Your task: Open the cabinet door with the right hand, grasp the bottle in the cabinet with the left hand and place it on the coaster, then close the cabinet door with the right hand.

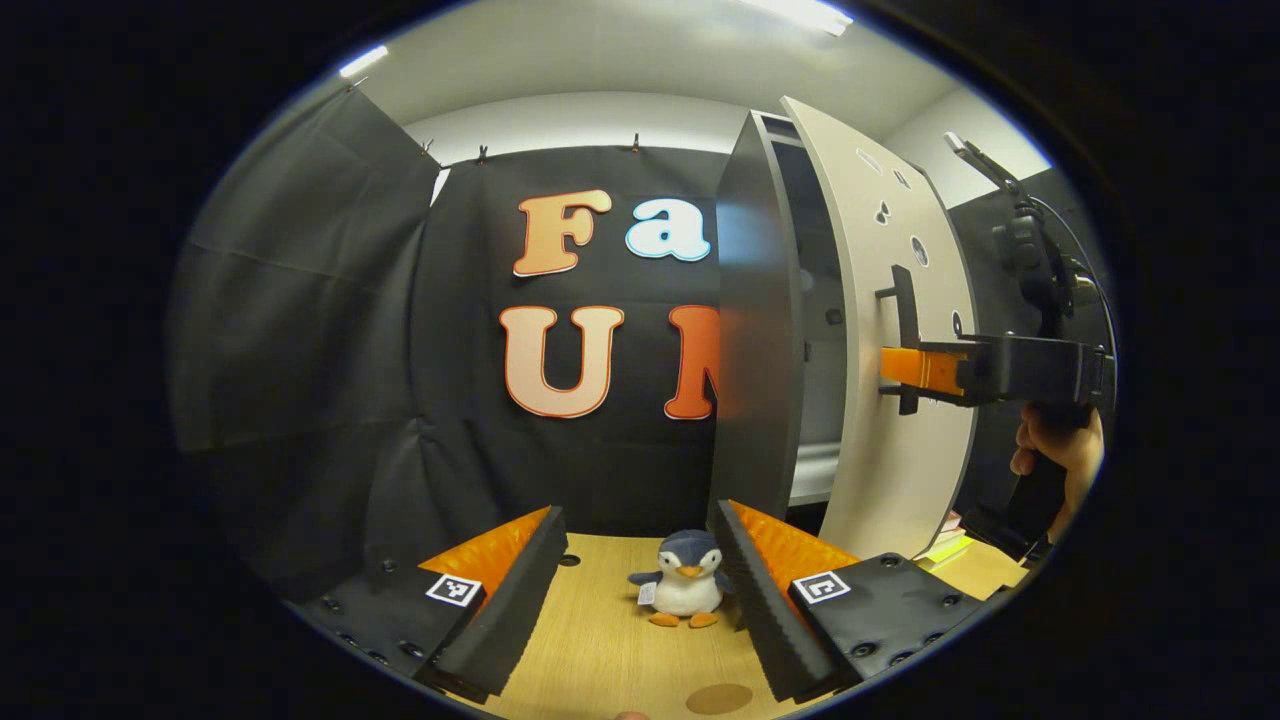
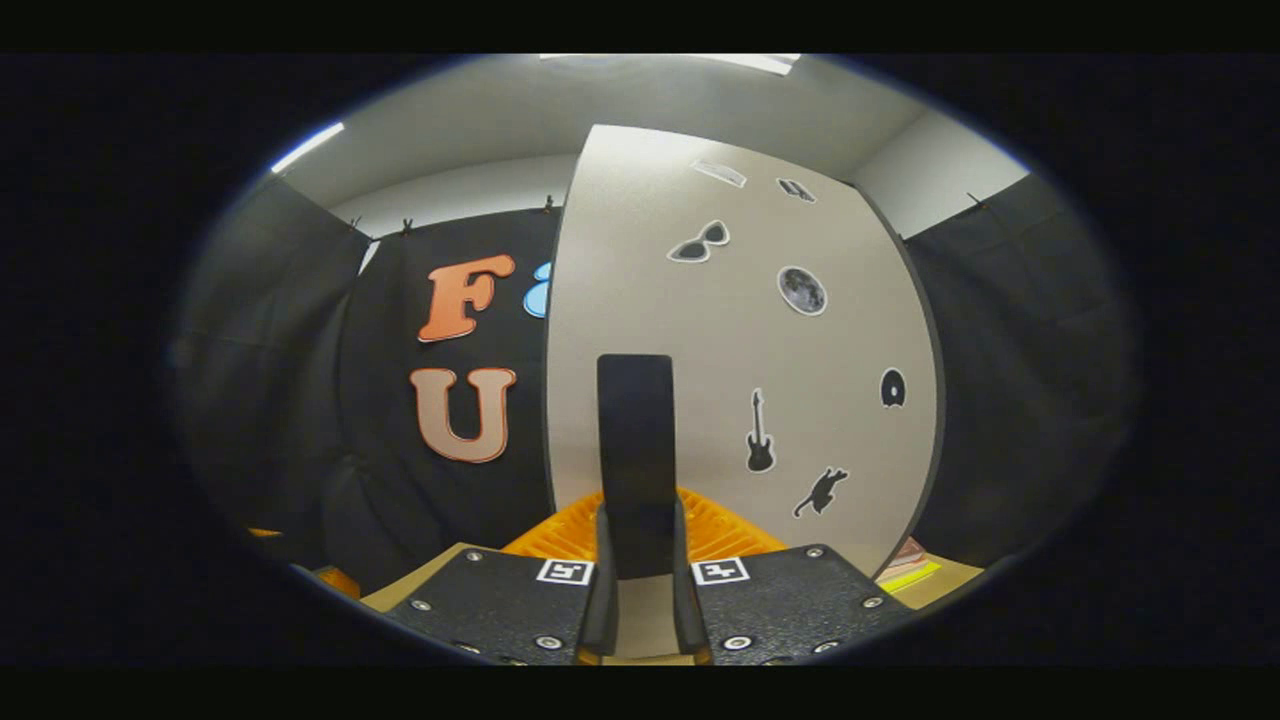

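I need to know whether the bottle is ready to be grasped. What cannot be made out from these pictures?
- Bottle: left gripper view, the cabinet side and half-open door hide the interior.
- Coaster: left gripper view, cut by the lower edge.
- Cabinet inside: right gripper view, the door face and handle cover it.

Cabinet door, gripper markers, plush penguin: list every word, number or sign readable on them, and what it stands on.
No readable words or numbers.
Beige cabinet door: picture stickers only; the pale top sticker is too blurred to read.
Black-and-white square markers: coded patterns, no letters.
Grey-and-white plush penguin: its white tag is too small to read.
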{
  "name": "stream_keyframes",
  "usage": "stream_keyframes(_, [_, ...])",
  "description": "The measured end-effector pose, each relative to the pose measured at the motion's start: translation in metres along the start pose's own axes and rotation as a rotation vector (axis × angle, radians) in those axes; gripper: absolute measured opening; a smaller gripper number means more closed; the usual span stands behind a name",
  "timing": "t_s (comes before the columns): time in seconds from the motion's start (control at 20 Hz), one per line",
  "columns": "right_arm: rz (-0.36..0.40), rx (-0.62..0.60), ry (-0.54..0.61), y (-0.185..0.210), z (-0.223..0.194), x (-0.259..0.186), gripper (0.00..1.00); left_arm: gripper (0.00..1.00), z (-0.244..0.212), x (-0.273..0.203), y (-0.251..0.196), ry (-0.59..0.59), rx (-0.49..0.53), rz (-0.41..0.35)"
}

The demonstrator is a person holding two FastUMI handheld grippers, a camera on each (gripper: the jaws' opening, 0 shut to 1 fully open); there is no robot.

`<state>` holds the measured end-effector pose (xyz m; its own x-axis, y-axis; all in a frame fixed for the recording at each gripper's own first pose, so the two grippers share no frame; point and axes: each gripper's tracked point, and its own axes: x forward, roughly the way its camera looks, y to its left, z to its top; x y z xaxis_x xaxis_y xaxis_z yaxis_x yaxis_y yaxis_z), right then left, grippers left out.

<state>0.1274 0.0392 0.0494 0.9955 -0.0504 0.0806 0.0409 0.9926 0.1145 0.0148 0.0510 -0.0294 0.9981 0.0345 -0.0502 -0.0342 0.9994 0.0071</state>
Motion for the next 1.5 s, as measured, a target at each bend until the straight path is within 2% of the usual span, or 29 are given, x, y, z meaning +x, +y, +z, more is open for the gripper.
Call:
stream_keyframes(0.4, [0.017, -0.004, -0.041, -0.007, 0.003, -0.013, 0.21, 0.95, -0.01, -0.013, -0.016, 0.031, 0.001, 0.04])
stream_keyframes(0.75, [0.041, -0.001, -0.045, -0.011, 0.005, -0.02, 0.22, 0.97, -0.006, -0.021, -0.027, 0.02, 0.014, 0.048])
stream_keyframes(1.0, [0.067, 0.002, -0.037, -0.015, 0.005, -0.024, 0.22, 0.95, -0.005, -0.021, -0.038, 0.019, 0.02, 0.036])
stream_keyframes(1.2, [0.074, -0.007, -0.034, -0.019, 0.004, -0.027, 0.19, 0.97, -0.002, -0.019, -0.05, 0.012, 0.025, 0.016])
stream_keyframes(1.25, [0.077, -0.007, -0.032, -0.021, 0.004, -0.027, 0.23, 0.97, -0.001, -0.018, -0.054, 0.01, 0.026, 0.011])
stream_keyframes(1.45, [0.106, 0.02, -0.006, -0.024, 0.002, -0.031, 0.2, 0.99, 0.001, -0.015, -0.069, 0.011, 0.0, -0.021])
stream_keyframes(1.5, [0.114, 0.022, 0.0, -0.025, 0.002, -0.034, 0.2, 0.97, 0.001, -0.014, -0.073, 0.012, -0.007, -0.029])
